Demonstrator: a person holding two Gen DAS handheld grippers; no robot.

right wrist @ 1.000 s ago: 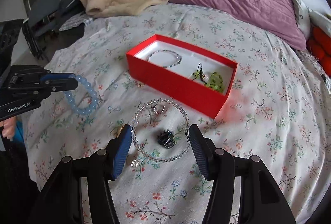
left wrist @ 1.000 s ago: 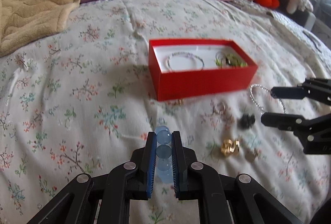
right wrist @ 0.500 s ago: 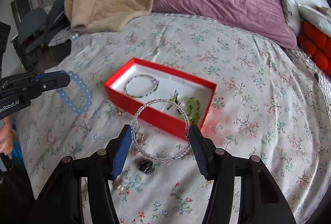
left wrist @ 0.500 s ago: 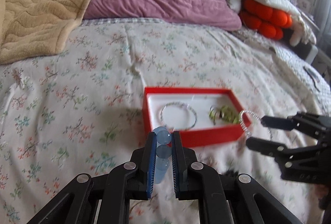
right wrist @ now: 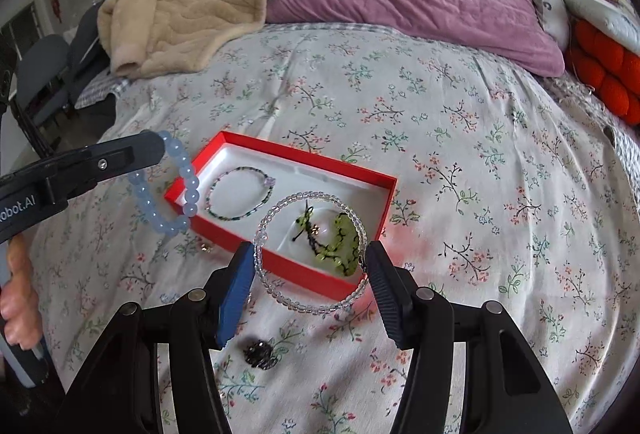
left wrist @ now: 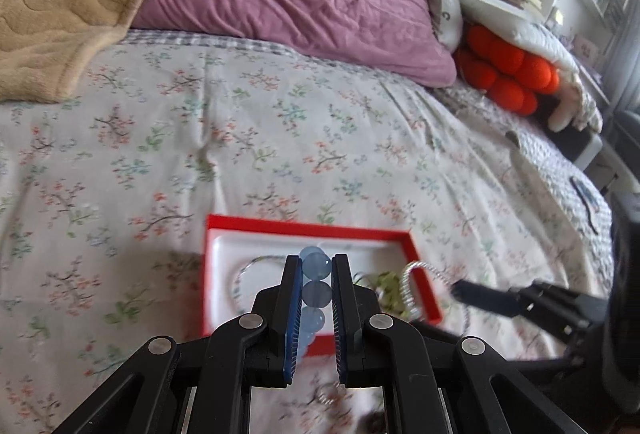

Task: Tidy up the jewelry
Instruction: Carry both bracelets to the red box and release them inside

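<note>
Right wrist view: I've got the clear bead bracelet [right wrist: 312, 254] stretched across the right gripper [right wrist: 310, 270], jaws abt half open and braced on its sides. A sec ago it hung over loose bits on the bedspread [right wrist: 460, 137]; now it sits over the near end of the red box [right wrist: 280, 266], above the green piece [right wrist: 340, 246]. Left gripper [left wrist: 316, 288] is nearly shut, pinching the blue bead bracelet [left wrist: 316, 266], and it's come over too — box was well ahead of it, now right under the tips in the left wrist view. So both pieces are close to drop position, I reckon.

Edges/room: box walls are low, the thin beaded bracelet [right wrist: 238, 197] already lies at the left end, green piece at the right, white floor free along the far wall. Grippers are near each other over the box, so I'd drop one at a time. Dark small item [right wrist: 260, 354] plus a ring [right wrist: 206, 248] are left outside on the bedspread.
</note>
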